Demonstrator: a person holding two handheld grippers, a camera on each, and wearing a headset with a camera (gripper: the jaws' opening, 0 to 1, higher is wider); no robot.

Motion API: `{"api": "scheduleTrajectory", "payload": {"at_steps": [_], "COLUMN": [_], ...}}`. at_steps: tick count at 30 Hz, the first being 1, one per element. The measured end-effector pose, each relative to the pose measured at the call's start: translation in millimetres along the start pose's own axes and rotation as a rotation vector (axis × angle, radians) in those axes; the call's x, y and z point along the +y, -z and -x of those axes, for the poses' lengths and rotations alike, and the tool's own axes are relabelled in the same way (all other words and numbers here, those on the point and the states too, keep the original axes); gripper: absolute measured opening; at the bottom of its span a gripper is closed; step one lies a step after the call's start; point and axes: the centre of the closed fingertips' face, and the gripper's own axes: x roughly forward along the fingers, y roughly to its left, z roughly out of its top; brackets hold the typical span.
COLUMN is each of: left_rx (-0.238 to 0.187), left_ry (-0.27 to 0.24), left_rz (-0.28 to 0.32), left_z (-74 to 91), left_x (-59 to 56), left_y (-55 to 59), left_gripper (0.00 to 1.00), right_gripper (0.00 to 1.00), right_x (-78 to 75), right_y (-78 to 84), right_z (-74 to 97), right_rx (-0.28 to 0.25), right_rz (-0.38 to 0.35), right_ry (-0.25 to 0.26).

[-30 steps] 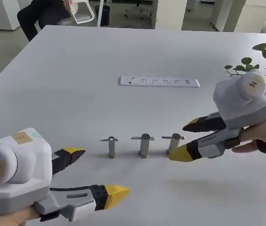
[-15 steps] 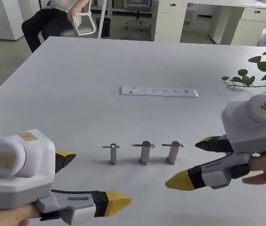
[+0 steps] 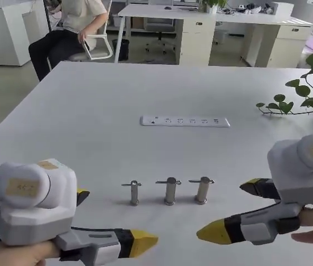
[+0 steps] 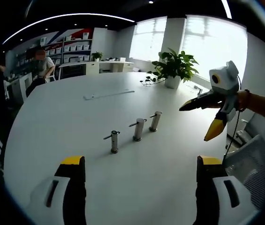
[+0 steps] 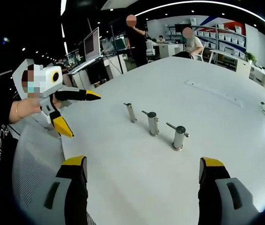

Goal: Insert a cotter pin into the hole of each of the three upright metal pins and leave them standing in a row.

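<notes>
Three upright metal pins stand in a row on the white table, each with a cotter pin through its top: the left pin (image 3: 134,192) (image 4: 115,141) (image 5: 131,112), the middle pin (image 3: 170,190) (image 4: 138,129) (image 5: 152,123) and the right pin (image 3: 202,189) (image 4: 155,121) (image 5: 178,137). My left gripper (image 3: 113,219) (image 4: 140,161) (image 5: 80,115) hovers open at the front left, short of the row, with nothing in it. At the front right my right gripper (image 3: 228,210) (image 5: 141,161) (image 4: 197,123) is open too, apart from the right pin and holding nothing.
A white power strip (image 3: 185,121) lies across the table's middle, beyond the pins. A leafy plant (image 3: 306,94) reaches in at the right edge. A person sits on a chair (image 3: 98,47) past the far table edge, with desks behind.
My right gripper has drawn back and down from the right pin, which it was beside. The left gripper has shifted slightly toward me. The head camera has tilted up.
</notes>
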Motion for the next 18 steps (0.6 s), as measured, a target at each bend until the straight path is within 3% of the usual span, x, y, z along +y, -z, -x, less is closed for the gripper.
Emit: {"api": "scheduleTrajectory", "payload": {"at_steps": [12, 18], "left_rx": [0.009, 0.015], "left_ry": [-0.016, -0.023], "left_rz": [-0.023, -0.018], "left_z": [9.7, 14.5], "left_x": [-8.3, -10.0], "left_y": [-0.4, 2.7], "left_gripper": [0.98, 0.97], "right_gripper": [0.98, 0.98], "right_x": [7.8, 14.4], "right_y": [4.6, 6.7], "right_z": [8.2, 8.5], "right_rx": [-0.012, -0.015], "right_rz": [-0.009, -0.02], "right_ry": [0.034, 0.024]}}
